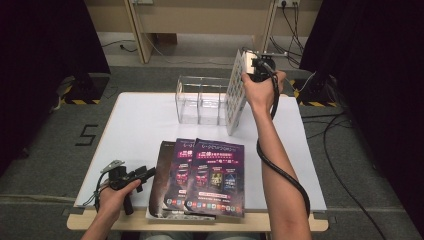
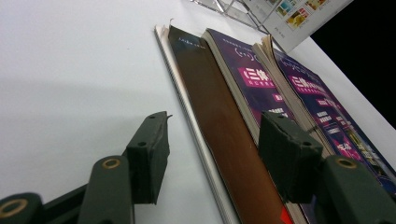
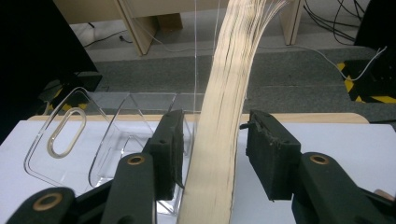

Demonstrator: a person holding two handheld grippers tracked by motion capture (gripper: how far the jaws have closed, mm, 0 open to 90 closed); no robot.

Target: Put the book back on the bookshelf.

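From the high view, my right gripper [image 1: 256, 64] stands at the top edge of a book [image 1: 236, 92] leaning against the clear acrylic rack [image 1: 200, 100] on the desk [image 1: 135, 125]; my left gripper [image 1: 145, 174] rests released beside the stacked books [image 1: 202, 177]. In my left gripper view, the jaws gape over bare desk. In my right gripper view, the jaws straddle the book's page edge [image 3: 219, 130], released, not pressing it.

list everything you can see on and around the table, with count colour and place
table: one, white top, centre
clear acrylic rack: one, transparent, far middle of table
white book: one, upright, leaning at the rack's right end, between the right jaws
stacked books: about three, purple and brown covers, near edge
cables: several, black, floor at right
left hand-held gripper: one, black, open, beside the stack
right hand-held gripper: one, black, jaws around the white book; contact unclear
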